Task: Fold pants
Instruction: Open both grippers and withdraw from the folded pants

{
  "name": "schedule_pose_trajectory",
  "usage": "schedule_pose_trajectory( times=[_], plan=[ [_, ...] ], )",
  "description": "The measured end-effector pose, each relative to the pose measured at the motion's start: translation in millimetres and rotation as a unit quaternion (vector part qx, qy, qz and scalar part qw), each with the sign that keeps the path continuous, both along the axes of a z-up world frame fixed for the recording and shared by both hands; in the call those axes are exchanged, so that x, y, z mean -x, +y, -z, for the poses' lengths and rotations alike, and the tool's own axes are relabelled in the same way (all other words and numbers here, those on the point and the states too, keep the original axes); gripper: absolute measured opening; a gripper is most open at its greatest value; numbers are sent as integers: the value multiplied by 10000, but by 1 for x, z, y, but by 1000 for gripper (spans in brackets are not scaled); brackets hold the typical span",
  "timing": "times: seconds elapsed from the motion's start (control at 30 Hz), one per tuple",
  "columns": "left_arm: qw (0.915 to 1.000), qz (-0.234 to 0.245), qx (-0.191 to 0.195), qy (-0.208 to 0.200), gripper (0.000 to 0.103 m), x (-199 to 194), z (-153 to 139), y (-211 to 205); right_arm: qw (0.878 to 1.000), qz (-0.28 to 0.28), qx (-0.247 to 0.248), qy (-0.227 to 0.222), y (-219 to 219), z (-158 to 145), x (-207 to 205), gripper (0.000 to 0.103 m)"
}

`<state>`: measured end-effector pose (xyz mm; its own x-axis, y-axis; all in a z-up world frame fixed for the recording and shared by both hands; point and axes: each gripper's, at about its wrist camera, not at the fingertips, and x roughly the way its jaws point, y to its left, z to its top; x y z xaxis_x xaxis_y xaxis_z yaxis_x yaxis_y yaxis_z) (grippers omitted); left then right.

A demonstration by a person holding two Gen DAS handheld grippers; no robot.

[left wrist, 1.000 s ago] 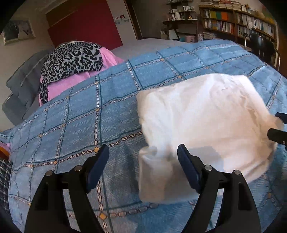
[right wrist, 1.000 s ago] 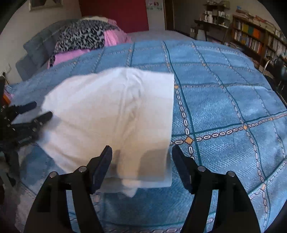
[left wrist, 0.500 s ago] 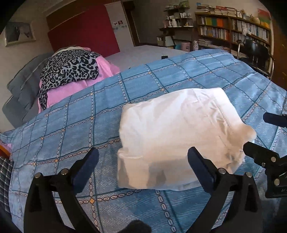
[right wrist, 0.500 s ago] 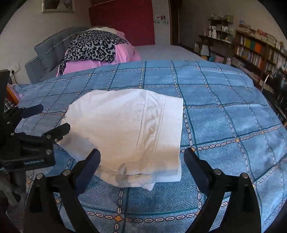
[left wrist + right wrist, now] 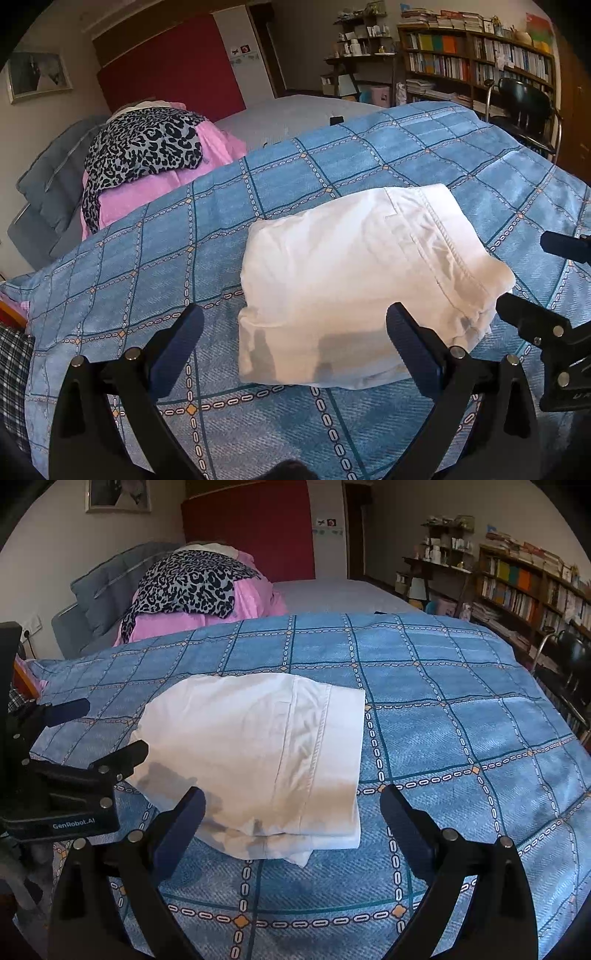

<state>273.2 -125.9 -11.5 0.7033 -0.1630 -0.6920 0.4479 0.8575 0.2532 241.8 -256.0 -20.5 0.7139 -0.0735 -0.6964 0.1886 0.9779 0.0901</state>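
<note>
While your left gripper [image 5: 295,345] and right gripper [image 5: 291,823] gape wide, gripping nothing | folded pants [image 5: 258,753] lie mid-bedspread [image 5: 443,720] | underlayers hidden, near edge shadowed

folded pants [image 5: 354,280] on bedspread [image 5: 155,266], clothes pile [image 5: 147,155] behind, bookshelf [image 5: 476,70] far right

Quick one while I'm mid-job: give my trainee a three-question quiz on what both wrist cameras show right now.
1. True or false: the left claw is shut on the folded white cotton pants.
2. What do the pants lie on?
A. a blue checked bedspread
B. a wooden floor
C. a grey chair
3. Fill in: a leopard-print garment lies on a ____ cloth.

Key:
1. False: both the left and the right claw stand open, with nothing gripped.
2. A
3. pink
</note>
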Motion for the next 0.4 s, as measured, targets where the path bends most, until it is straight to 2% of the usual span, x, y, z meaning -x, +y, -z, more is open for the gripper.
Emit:
schedule_pose_trajectory(
  times=[0.2, 0.3, 0.4],
  plan=[
    [9999, -129, 54, 101, 100, -5, 4, 8, 10000, 58, 4, 36, -3, 3, 2, 95],
    [9978, -494, 24, 433, 100, -16, 18, 24, 9998, 167, -49, 101, -9, 9, 5, 95],
    [9944, -895, -48, 561, 100, -22, 32, 46, 9993, 301, -115, 190, -17, 17, 11, 95]
  ],
)
